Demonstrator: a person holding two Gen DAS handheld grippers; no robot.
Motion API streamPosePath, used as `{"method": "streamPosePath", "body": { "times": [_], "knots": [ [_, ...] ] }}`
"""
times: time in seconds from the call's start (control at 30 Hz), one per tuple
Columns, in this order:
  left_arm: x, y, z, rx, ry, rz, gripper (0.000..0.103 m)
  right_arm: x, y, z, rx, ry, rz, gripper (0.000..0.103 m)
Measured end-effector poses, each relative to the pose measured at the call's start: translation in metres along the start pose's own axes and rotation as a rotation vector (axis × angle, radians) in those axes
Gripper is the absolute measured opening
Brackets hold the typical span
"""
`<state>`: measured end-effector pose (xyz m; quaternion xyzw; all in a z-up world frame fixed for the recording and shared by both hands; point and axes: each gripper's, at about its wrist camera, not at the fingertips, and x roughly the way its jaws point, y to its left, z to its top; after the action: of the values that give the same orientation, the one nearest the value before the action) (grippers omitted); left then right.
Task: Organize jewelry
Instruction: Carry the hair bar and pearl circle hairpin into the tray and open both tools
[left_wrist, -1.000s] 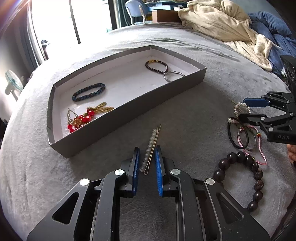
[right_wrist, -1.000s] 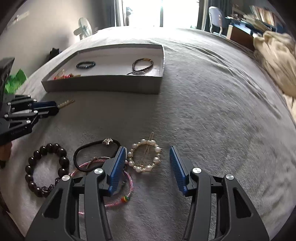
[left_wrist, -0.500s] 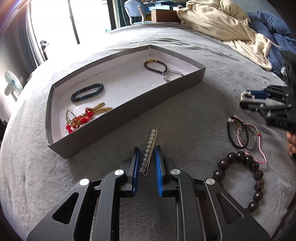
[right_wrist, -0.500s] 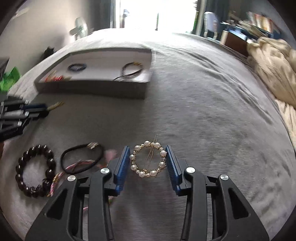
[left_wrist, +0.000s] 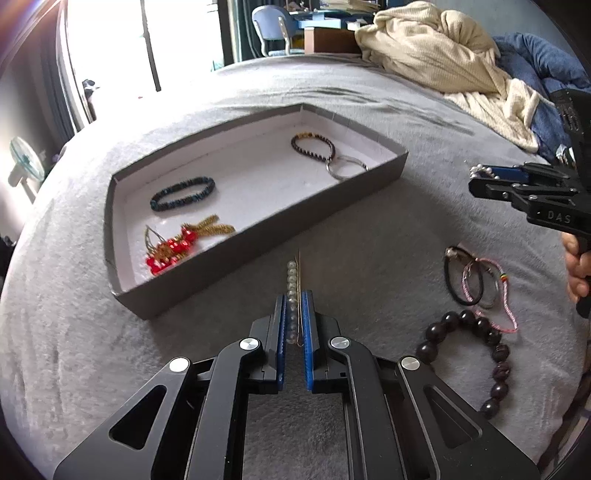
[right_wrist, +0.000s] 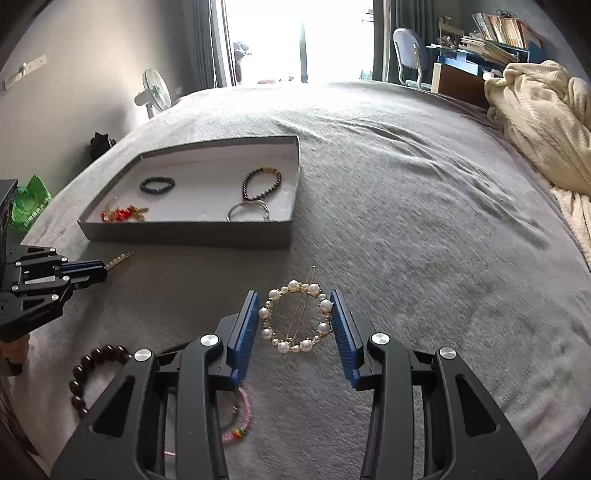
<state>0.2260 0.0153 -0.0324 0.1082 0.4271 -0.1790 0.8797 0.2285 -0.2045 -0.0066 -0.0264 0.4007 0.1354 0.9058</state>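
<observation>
left gripper (left_wrist: 294, 314) is nearly closed on the pearl hairpin (left_wrist: 293, 291), blue pads on both sides of it, the pin's tip pointing to 12 o'clock just before the near wall of the grey tray (left_wrist: 258, 254). right gripper (right_wrist: 295, 325) is about half open w/ the round pearl clip (right_wrist: 295, 317) between its pads; the clip touches both pads, and it seems raised a bit off the grey bed cover (right_wrist: 424, 221), but cannot tell for sure. in the tray: a blue bead bracelet (left_wrist: 183, 194) at 10 o'clock, a red & gold ornament (left_wrist: 177, 247) near the front-left corner, a dark bead bracelet (left_wrist: 313, 147) touching a silver ring (left_wrist: 345, 168) at the far right. on the bed cover at 3 o'clock from the left gripper lie a black hair tie (left_wrist: 458, 277), a pink cord bracelet (left_wrist: 495, 291) overlapping it, and a big brown bead bracelet (left_wrist: 476, 354) just beside them.
</observation>
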Motion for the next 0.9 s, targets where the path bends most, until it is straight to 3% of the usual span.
{"method": "streamPosePath", "body": {
  "times": [0.4,0.9],
  "knots": [
    [-0.026,0.022,0.023,-0.086,-0.071,-0.007,0.009,0.009,0.024,0.043,-0.035,-0.023,0.072,0.039],
    [0.008,0.040,0.068,-0.151,-0.059,-0.001,0.009,0.069,0.063,0.094,-0.078,0.013,0.134,0.039]
  ]
}}
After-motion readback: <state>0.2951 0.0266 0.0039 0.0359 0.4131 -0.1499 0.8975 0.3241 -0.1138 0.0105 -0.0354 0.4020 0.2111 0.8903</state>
